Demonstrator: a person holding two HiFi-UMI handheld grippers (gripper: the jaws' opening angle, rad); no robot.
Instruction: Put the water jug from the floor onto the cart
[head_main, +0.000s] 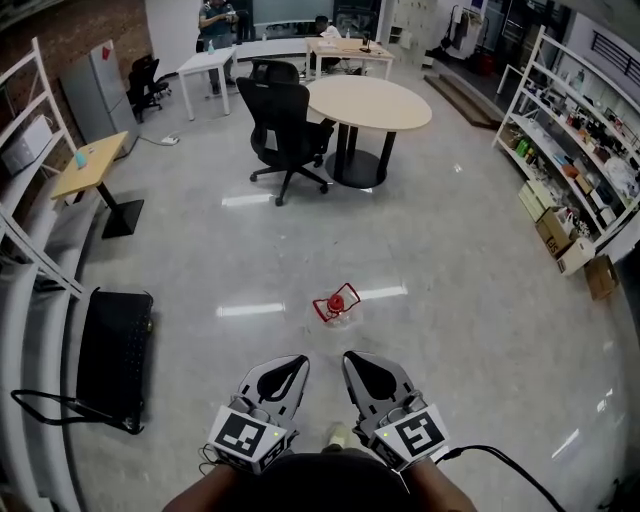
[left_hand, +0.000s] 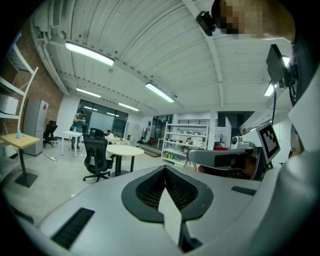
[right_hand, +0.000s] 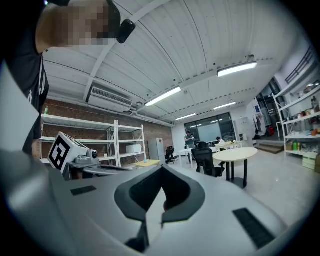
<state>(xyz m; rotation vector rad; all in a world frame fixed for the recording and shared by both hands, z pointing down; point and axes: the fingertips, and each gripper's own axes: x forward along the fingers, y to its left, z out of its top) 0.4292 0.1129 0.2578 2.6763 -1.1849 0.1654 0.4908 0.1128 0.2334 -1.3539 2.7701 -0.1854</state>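
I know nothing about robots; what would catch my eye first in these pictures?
A water jug with a red cap and handle stands alone on the shiny floor, mid-picture in the head view. Just below it the left gripper and right gripper point toward it, fingers shut and empty. A black cart sits at the far left.

The floor lies bare from the left hand-held gripper and right hand-held gripper to the water jug, the only thing standing in that stretch. At the left the black cart sits close beside white shelving. An office chair and round tabletop stand well beyond, and stocked shelves line the right.
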